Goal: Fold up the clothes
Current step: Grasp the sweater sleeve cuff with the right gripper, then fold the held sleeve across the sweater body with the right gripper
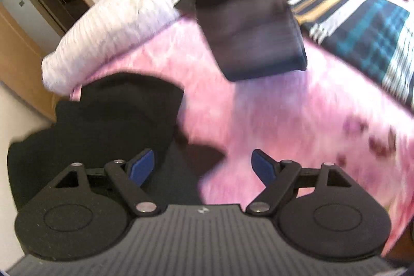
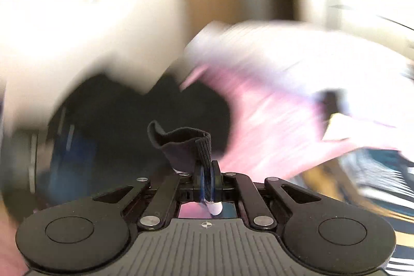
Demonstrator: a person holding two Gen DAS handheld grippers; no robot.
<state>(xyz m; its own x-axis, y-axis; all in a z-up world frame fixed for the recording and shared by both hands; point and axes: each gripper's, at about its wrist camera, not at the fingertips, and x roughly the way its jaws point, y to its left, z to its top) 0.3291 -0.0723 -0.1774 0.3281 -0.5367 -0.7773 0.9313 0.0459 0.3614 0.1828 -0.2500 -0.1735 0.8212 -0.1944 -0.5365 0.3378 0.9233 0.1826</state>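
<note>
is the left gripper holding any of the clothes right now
No, the left gripper stands wide open over the pink bedspread, its blue pads apart with nothing between them, beside the black garment.

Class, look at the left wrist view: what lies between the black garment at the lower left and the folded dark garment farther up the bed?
Only bare pink bedsheet separates the black garment from the folded dark garment; the left wrist view shows this.
</note>
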